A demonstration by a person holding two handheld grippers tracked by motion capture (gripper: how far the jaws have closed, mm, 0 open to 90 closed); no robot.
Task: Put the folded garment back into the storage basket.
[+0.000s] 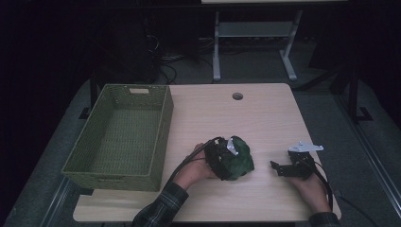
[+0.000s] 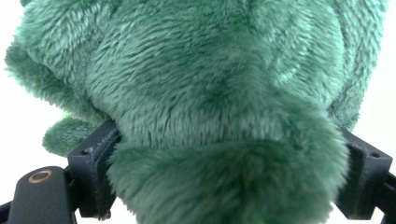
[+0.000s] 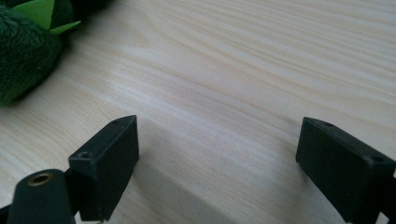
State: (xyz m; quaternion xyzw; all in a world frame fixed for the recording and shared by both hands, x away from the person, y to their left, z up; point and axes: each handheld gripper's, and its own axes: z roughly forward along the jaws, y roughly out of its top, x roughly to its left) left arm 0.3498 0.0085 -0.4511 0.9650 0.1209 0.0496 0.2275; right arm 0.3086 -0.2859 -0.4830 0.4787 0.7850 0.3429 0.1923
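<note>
One green plush toy [image 1: 238, 158] lies on the counter [image 1: 265, 118] near its front edge, right of the woven basket [image 1: 94, 165], which holds nothing. Left tool [image 1: 222, 161] straddles the toy, jaws wide, fur bulging between them; whether they press is unclear. Judged: pickup barely begun, transfer outstanding. Right tool [image 1: 279, 169] rests open on bare counter, well apart. Basket's near wall is the only obstruction.

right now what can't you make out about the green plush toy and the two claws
- Green plush toy: its overall shape; the left gripper view is too close, and the edges cut it off.
- Left claw: whether its pads press the toy; fur covers them in the left gripper view.
- Toy's underside: hidden in the high view by its own body.
- Right claw: open over bare table.
</note>
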